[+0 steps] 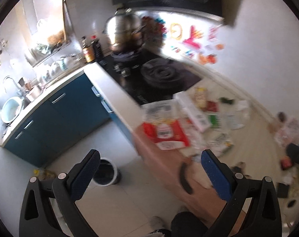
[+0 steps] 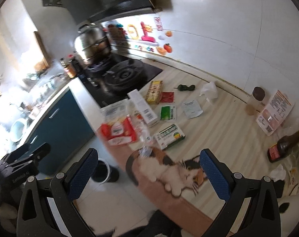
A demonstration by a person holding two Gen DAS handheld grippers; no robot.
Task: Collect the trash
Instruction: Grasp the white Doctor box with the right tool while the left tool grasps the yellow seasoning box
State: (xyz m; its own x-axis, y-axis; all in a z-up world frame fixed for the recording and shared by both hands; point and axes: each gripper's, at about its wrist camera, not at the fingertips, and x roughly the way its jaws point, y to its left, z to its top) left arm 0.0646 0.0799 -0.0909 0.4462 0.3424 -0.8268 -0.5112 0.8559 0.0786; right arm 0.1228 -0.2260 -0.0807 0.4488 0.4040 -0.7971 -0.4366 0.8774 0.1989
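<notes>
Trash lies scattered on the striped counter (image 2: 218,130): a red and white wrapper (image 2: 119,131) at the near edge, a green and white box (image 2: 169,136), a white carton (image 2: 144,107), a yellow box (image 2: 154,91), a green packet (image 2: 168,113), a crumpled tissue (image 2: 208,90). The red wrapper also shows in the left wrist view (image 1: 167,132). A small bin (image 2: 101,170) stands on the floor below the counter; it also shows in the left wrist view (image 1: 107,171). My left gripper (image 1: 149,175) and my right gripper (image 2: 148,174) are both open and empty, above the counter's near edge.
A black gas hob (image 2: 121,77) with a steel pot (image 2: 91,43) sits left of the trash. Blue cabinets (image 1: 56,110) and a sink (image 1: 11,108) run to the left. A dark sauce bottle (image 2: 284,147), a jar (image 2: 255,100) and a meat tray (image 2: 274,111) are at the right. A cat picture (image 2: 175,170) is on the counter's near edge.
</notes>
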